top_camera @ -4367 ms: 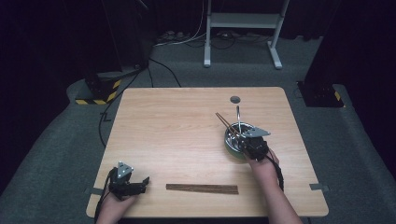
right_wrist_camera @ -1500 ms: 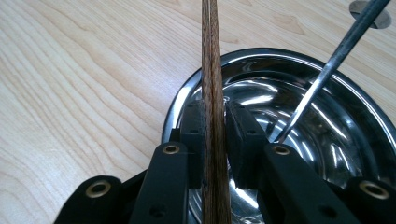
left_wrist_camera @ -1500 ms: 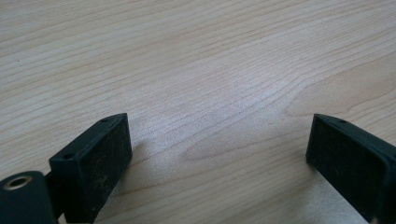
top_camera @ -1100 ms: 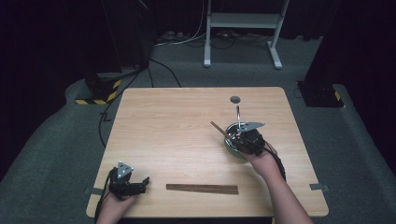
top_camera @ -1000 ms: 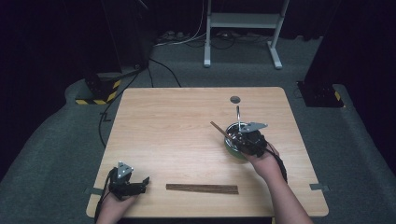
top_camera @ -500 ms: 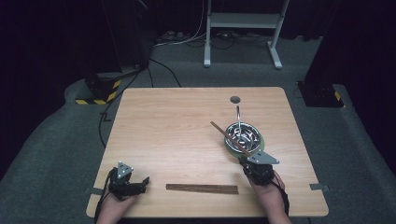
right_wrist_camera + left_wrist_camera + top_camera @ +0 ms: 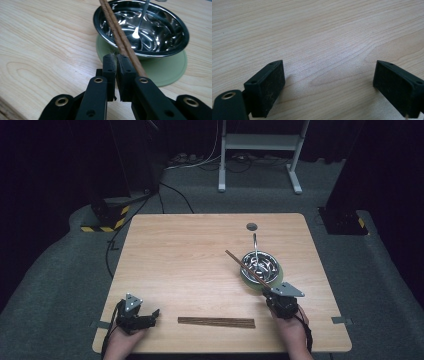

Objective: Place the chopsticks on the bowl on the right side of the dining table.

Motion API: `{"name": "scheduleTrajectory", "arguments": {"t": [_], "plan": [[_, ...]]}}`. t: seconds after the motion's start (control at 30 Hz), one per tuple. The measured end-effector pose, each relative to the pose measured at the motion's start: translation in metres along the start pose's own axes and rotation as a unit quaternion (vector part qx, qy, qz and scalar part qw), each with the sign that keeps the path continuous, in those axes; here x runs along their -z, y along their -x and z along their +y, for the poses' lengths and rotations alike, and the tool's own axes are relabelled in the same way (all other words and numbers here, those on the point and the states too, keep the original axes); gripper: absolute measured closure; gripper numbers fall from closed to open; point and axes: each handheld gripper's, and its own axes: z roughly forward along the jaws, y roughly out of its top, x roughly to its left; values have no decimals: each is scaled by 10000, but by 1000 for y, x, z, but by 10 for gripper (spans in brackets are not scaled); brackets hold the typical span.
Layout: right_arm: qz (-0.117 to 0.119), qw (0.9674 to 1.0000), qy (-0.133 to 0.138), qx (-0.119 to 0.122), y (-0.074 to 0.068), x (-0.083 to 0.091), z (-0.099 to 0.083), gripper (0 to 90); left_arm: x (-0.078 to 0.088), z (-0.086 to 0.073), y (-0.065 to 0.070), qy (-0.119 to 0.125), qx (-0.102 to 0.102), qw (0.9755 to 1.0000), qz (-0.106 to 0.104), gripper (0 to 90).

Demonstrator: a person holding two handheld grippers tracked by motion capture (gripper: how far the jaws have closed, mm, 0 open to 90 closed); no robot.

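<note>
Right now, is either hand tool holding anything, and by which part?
Nothing. The right tool is shut, with the brown wooden chopsticks lying beside its jaws, not between them; the left tool is open and empty.

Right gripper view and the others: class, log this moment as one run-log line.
right gripper: shut, empty, beside chopsticks | chopsticks: across steel bowl | left gripper: open over table

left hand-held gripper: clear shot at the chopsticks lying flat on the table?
Probably yes. The left hand-held gripper has open jaws pointing toward the flat chopsticks, with only bare table between. The right hand-held gripper is off by the bowl.
</note>
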Motion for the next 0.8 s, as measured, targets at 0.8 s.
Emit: {"name": "scheduleTrajectory", "arguments": {"t": [0.8], "plan": [[-581, 9979, -134, -251, 44, -7, 1, 834, -18, 45, 39, 180, -485, 9971, -550, 380]]}}
